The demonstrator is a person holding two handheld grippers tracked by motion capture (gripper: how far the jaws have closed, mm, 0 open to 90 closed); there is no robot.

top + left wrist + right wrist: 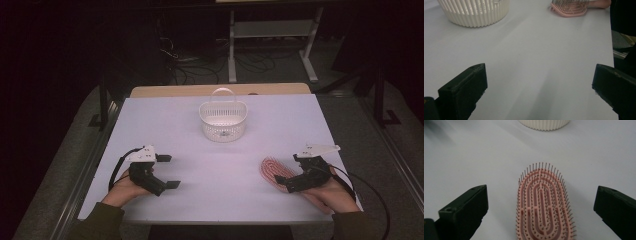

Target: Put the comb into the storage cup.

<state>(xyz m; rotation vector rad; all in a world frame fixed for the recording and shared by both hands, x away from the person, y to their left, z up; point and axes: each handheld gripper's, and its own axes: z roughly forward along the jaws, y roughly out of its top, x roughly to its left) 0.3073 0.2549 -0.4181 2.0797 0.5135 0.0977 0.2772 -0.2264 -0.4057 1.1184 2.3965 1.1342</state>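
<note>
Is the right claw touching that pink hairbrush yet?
Apart. In the right gripper view the hairbrush lies between the right claw's wide-open jaws, with bare table showing on both sides.

The table fills the middle of the high view. A basket stands on it in the upper centre of the frame, with a small item lying inside it. In the lower right of the frame a hairbrush lies flat on the table, bristles up, well apart from the basket. The right gripper sits just right of the brush, at its near end. The left gripper rests in the lower left, well apart from both. In the right gripper view, the brush lies between the jaws, the basket behind it at the top edge.
</note>
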